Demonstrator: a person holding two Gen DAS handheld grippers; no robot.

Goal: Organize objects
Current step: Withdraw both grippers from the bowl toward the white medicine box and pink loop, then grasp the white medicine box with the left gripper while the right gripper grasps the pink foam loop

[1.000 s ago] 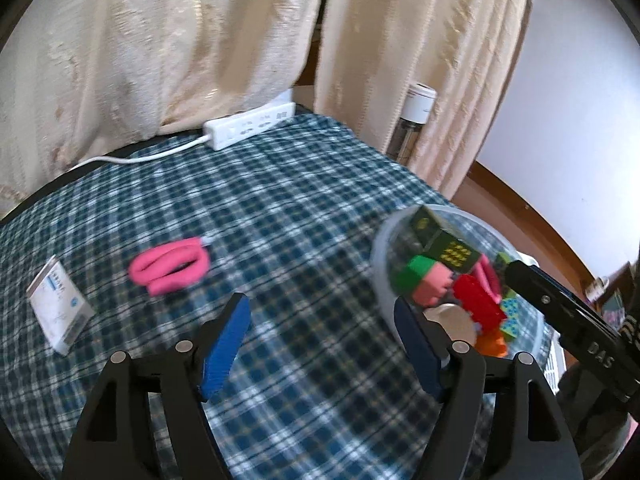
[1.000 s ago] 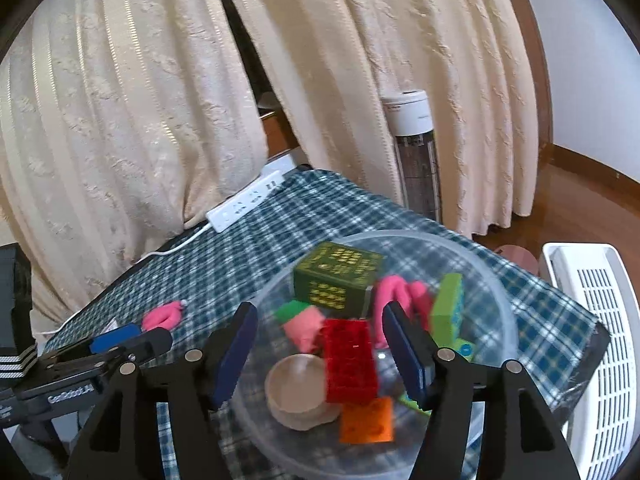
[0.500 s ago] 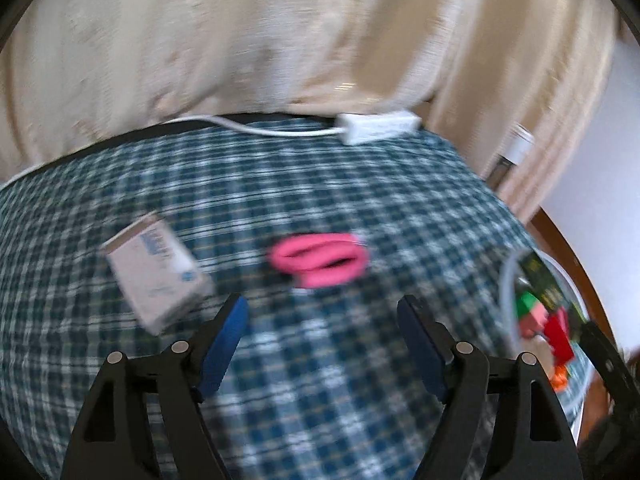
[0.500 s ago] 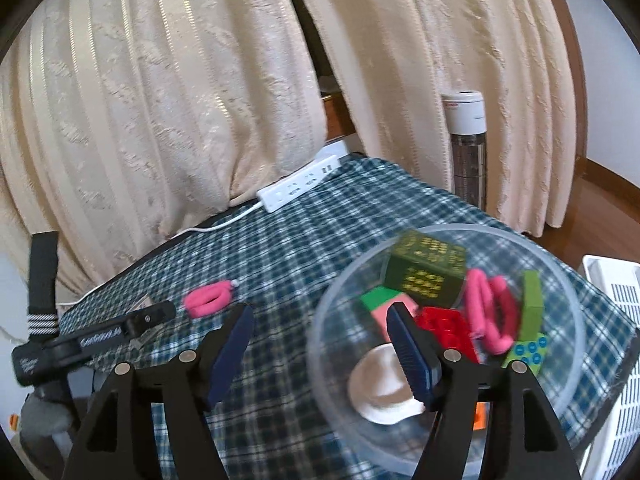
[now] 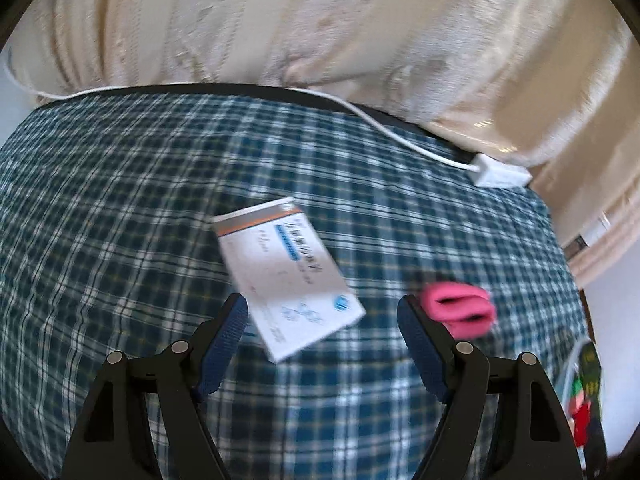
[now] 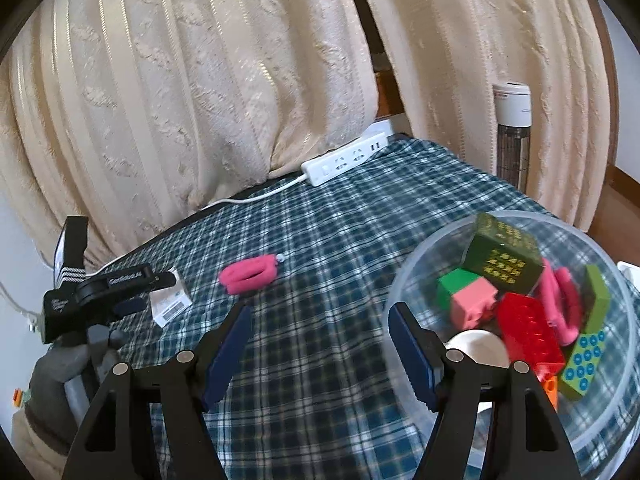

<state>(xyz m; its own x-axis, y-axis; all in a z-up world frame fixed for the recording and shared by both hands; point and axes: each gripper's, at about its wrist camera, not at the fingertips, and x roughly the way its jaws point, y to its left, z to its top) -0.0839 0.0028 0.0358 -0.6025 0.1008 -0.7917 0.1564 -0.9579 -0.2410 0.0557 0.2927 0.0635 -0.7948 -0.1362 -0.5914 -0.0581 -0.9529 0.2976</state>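
I am lining my left gripper (image 5: 322,312), fingers apart and empty, over the white box (image 5: 286,280); next, lower and pinch it, right gripper (image 6: 320,326) fingers likewise apart beside the bowl (image 6: 624,280)

The left gripper (image 6: 132,294) bears white lettering that seems to read "GenRobot.AI". The white box (image 5: 286,282) carries blue print and a barcode, both too blurred to read.
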